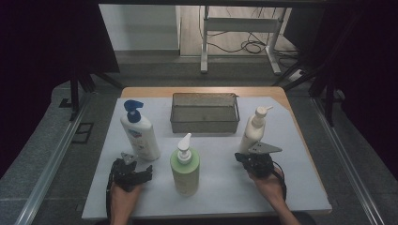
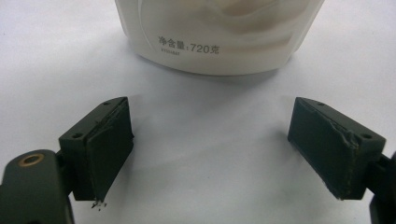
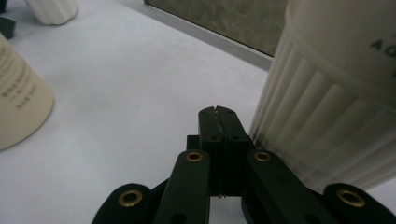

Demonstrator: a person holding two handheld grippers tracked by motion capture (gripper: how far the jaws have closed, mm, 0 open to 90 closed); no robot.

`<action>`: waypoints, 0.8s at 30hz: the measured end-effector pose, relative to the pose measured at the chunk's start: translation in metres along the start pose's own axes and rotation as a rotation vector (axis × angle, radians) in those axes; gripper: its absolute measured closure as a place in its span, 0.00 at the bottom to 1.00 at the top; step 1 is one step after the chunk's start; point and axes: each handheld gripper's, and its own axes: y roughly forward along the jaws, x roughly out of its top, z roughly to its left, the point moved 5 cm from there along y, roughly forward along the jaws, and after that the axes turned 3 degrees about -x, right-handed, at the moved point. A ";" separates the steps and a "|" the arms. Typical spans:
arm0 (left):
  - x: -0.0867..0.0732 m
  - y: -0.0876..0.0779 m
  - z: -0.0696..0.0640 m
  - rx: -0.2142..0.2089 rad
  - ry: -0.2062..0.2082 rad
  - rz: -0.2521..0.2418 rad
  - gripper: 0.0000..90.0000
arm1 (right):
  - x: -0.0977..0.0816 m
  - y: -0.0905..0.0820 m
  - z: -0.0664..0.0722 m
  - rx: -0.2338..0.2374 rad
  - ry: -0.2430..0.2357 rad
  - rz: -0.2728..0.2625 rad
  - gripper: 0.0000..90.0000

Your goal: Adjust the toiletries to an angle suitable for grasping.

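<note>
Dim room, dark curtains (image 1: pixel 44 42) at both sides — grey floor (image 1: pixel 150 65), white metal frame (image 1: pixel 241 28), trailing cables (image 1: pixel 251 46)

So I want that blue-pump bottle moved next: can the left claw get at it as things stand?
Probably yes: the left claw stands open, the white bottle with the blue pump is straight ahead, and bare table lies between them.

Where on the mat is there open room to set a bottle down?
Bare mat lies between the green bottle and the right gripper, and along the near edge. Crowded: the left gripper at the blue-pump bottle; the basket itself is empty.
</note>
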 end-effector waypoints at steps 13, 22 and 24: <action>0.000 0.000 0.000 0.000 0.000 0.000 0.15 | -0.002 -0.001 0.000 -0.019 -0.011 0.002 1.00; 0.000 0.000 0.000 0.000 0.000 0.000 0.15 | -0.006 -0.004 -0.004 -0.031 -0.007 0.010 1.00; 0.000 0.000 0.000 0.000 0.000 0.000 0.15 | -0.007 -0.005 -0.005 -0.032 -0.007 0.013 1.00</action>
